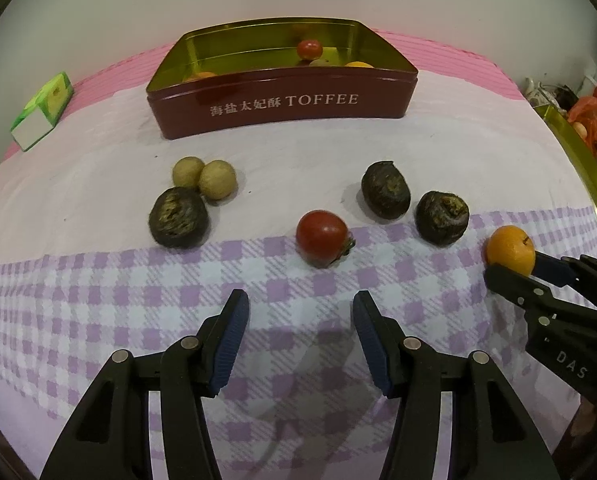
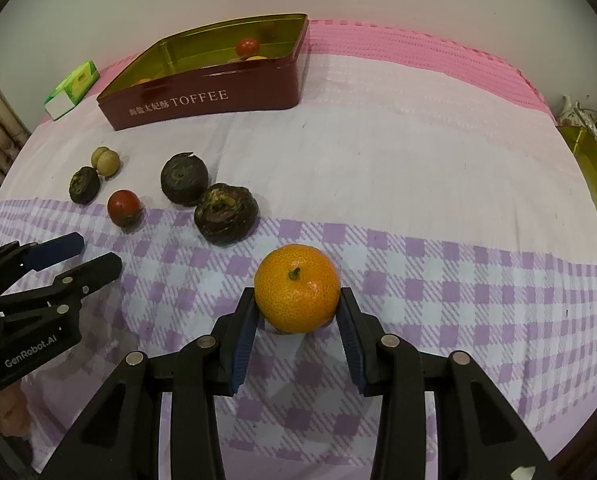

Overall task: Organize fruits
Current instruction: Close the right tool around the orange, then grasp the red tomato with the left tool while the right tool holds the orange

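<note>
Fruits lie scattered on the checked cloth (image 1: 98, 300) of what looks like a bed, waiting to go into the toffee tin (image 1: 282, 108). From the left wrist view, the left gripper (image 1: 300, 312) hangs with its jaws apart and nothing between them, lined up toward the red fruit (image 1: 322, 236) at twelve o'clock just ahead, which I judge to be its next pick. Beyond that lie three dark wrinkled fruits (image 1: 178, 218), one at ten o'clock and two at one o'clock, and two pale round fruits (image 1: 204, 176) touching each other at eleven o'clock. The tin stands open at twelve o'clock, far back, holding a red fruit (image 1: 309, 49) and some orange and pale pieces mostly hidden by its front wall. A green carton (image 1: 42, 110) lies at ten o'clock beside the tin. At three o'clock the right gripper (image 1: 510, 268) clamps the tangerine (image 1: 510, 249). From the right wrist view, the right gripper (image 2: 298, 308) has both pads pressed on the tangerine's (image 2: 297, 288) sides, stem up, low over the cloth, a hold suited to carrying it. The tin (image 2: 206, 100) sits at eleven o'clock, well apart, with the left gripper (image 2: 94, 256) at nine o'clock, jaws apart.
</note>
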Demonstrator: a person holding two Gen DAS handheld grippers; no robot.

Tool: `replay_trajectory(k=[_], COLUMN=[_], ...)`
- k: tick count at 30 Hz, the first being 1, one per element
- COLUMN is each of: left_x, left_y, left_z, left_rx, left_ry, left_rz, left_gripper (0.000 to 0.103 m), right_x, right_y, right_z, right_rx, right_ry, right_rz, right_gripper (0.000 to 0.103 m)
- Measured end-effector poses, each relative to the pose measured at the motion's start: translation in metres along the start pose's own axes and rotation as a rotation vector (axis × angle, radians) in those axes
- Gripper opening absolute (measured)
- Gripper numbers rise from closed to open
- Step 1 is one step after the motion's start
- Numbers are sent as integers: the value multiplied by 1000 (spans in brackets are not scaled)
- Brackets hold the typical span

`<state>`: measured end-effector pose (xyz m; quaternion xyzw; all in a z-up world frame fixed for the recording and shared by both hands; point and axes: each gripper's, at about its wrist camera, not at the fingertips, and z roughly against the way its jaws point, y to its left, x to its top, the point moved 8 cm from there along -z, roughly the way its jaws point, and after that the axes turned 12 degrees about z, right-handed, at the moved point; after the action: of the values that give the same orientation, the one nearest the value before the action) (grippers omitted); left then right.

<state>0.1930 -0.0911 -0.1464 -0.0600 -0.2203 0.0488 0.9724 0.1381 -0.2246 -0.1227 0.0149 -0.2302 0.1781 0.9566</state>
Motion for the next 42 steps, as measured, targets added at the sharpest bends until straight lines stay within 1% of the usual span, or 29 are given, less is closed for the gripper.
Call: replay_trajectory(k=[9, 17, 33, 35, 39, 41, 42], left_x=[13, 21, 36, 36, 35, 35, 35], left_y=[-10, -15, -16, -14, -13, -13, -13], left_z=[-7, -14, -24, -24, -23, -22, -21], left_rx=[10, 19, 0, 23, 22, 19, 16], left_ry=[0, 6, 3, 0, 0, -1, -1], left_rz=[-15, -5, -4, -4, 6, 1, 1], left_gripper=[55, 55, 55, 55, 52, 48, 47], right_x=[7, 10, 14, 14, 14, 14, 14], right_y=[-9, -15, -17, -17, -17, -17, -17], right_z=[-3, -5, -7, -7, -7, -7, -7], right_rx=[3, 2, 1, 0, 0, -2, -4], right_ry=[-6, -12, -15, -15, -15, -16, -16], right_rz=[-27, -37, -52, -52, -52, -53, -50], right_gripper=[37, 37, 37, 37, 37, 38, 38])
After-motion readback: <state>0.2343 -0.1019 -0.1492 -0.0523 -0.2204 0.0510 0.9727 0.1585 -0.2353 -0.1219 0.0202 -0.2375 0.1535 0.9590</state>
